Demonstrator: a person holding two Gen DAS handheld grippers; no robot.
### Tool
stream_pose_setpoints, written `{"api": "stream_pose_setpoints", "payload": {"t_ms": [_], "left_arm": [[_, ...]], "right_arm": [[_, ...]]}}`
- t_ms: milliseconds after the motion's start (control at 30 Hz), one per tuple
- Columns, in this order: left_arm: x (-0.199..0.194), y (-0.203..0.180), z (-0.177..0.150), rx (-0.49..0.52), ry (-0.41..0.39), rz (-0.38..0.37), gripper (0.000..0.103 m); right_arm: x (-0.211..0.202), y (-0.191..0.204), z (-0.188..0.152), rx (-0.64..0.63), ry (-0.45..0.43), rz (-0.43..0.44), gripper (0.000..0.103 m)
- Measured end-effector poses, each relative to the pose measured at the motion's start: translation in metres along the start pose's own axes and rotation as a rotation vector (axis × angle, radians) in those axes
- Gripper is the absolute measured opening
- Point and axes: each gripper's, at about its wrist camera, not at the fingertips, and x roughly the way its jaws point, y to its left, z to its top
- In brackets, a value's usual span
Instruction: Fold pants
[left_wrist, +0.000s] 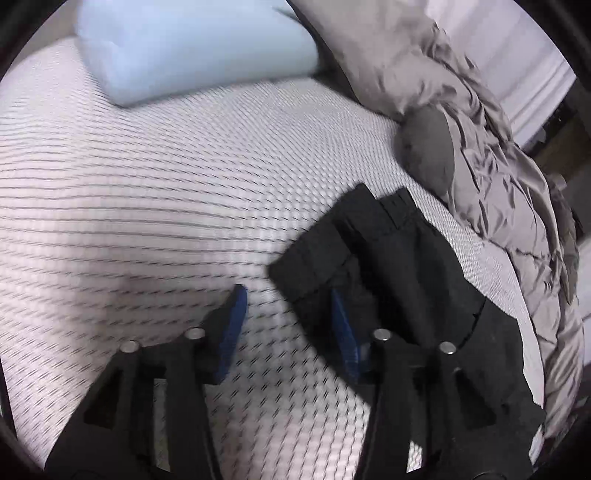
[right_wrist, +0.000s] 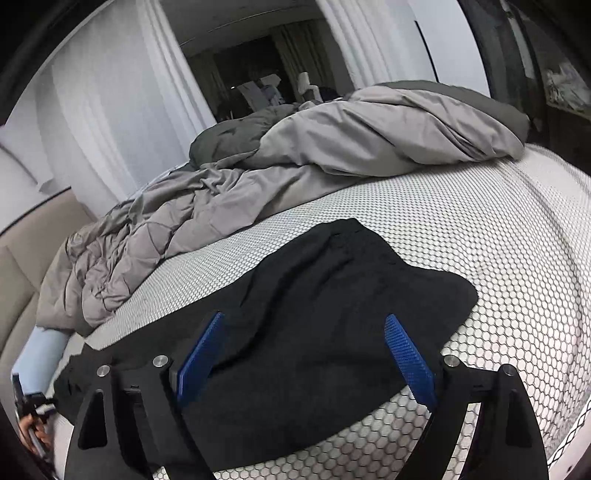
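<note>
Black pants (left_wrist: 406, 266) lie folded over on a white patterned mattress (left_wrist: 147, 184), with a hem corner pointing left. My left gripper (left_wrist: 287, 290) is open just above this corner. Its right pad (left_wrist: 345, 332) overlaps the cloth's edge and its left pad (left_wrist: 234, 325) is over bare mattress, so neither pad presses on cloth. In the right wrist view the pants (right_wrist: 332, 280) spread across the mattress (right_wrist: 517, 258). My right gripper (right_wrist: 304, 318) stands wide open low over them, cloth showing between its blue pads and nothing gripped. A hand (right_wrist: 33, 432) shows at the lower left edge.
A rumpled grey duvet (right_wrist: 295, 166) is heaped along the far side of the bed, also the duvet (left_wrist: 498, 147) at the right. A light blue pillow (left_wrist: 192, 48) lies at the head, a dark grey cushion (left_wrist: 428, 151) beside the duvet. White curtains (right_wrist: 110, 110) hang behind.
</note>
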Motion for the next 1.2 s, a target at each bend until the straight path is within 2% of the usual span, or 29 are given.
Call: {"api": "stream_pose_setpoints", "payload": {"t_ms": [67,100,167,200,233,300,333,367,400,433,467,533,633,700,733,800,867,933,967,1033,1100,1133,1167,1200], "left_arm": [[-0.026,-0.005,0.000,0.003,-0.041,-0.074,0.044],[-0.031,-0.013,0.002,0.016,-0.043,-0.120,0.044],[-0.030,-0.032,0.008,0.049,-0.047,-0.166,0.045],[-0.025,-0.039,0.010,0.069,-0.037,-0.173,0.047],[-0.012,-0.049,0.012,0.084,-0.004,-0.149,0.047],[0.014,-0.055,0.008,0.052,0.061,-0.110,0.047],[0.025,-0.056,0.005,0.030,0.078,-0.111,0.040],[0.025,-0.045,0.002,0.012,0.076,-0.105,0.027],[0.027,-0.044,0.000,0.003,0.060,-0.104,0.021],[0.025,-0.042,-0.002,-0.005,0.030,-0.125,0.007],[0.018,-0.039,-0.002,-0.015,0.011,-0.145,0.000],[-0.007,-0.033,-0.004,-0.026,-0.042,-0.182,0.000],[-0.043,-0.017,-0.015,-0.023,-0.099,-0.149,0.000],[-0.042,-0.008,-0.018,-0.032,-0.076,-0.101,0.003],[-0.039,-0.002,-0.018,-0.031,-0.039,-0.064,0.007],[-0.034,0.006,-0.022,-0.067,0.006,-0.075,0.009],[-0.040,0.010,-0.028,-0.083,0.034,-0.094,0.030],[-0.040,0.021,-0.034,-0.125,0.026,-0.130,0.047],[-0.035,0.023,-0.034,-0.154,0.028,-0.156,0.049],[-0.027,0.025,-0.031,-0.196,0.057,-0.184,0.049],[-0.021,0.027,-0.029,-0.230,0.040,-0.203,0.047],[-0.015,0.033,-0.029,-0.247,0.028,-0.208,0.034],[0.007,0.032,-0.025,-0.264,0.020,-0.216,0.021],[0.011,0.031,-0.024,-0.269,0.026,-0.225,0.019]], "right_arm": [[-0.002,-0.005,0.003,0.014,0.002,0.000,0.089],[-0.003,-0.005,0.004,0.016,-0.001,0.002,0.089],[-0.005,-0.005,0.007,0.018,-0.007,0.008,0.089],[-0.006,-0.005,0.007,0.017,-0.009,0.015,0.089],[-0.007,-0.004,0.008,0.018,-0.010,0.018,0.089],[-0.007,-0.004,0.007,0.020,-0.011,0.020,0.089],[-0.007,-0.005,0.006,0.021,-0.011,0.022,0.089],[-0.007,-0.006,0.006,0.023,-0.011,0.020,0.089],[-0.007,-0.007,0.006,0.023,-0.010,0.016,0.089],[-0.006,-0.008,0.006,0.024,-0.012,0.011,0.089],[-0.006,-0.009,0.006,0.026,-0.014,0.006,0.089],[-0.006,-0.013,0.008,0.037,-0.016,-0.004,0.089],[-0.005,-0.017,0.009,0.049,-0.011,-0.015,0.089],[-0.002,-0.021,0.009,0.061,0.008,-0.019,0.089],[-0.001,-0.023,0.008,0.069,0.018,-0.017,0.089],[0.000,-0.028,0.007,0.079,0.043,-0.017,0.089],[0.003,-0.037,0.005,0.101,0.079,-0.026,0.089],[0.010,-0.051,0.002,0.158,0.138,-0.018,0.089],[0.013,-0.058,0.000,0.194,0.152,0.008,0.089],[0.025,-0.075,-0.003,0.285,0.191,0.057,0.089],[0.042,-0.095,-0.008,0.394,0.224,0.088,0.087],[0.048,-0.104,-0.009,0.444,0.221,0.100,0.081],[0.052,-0.109,-0.009,0.473,0.211,0.114,0.077],[0.057,-0.114,-0.007,0.501,0.196,0.129,0.066]]}}
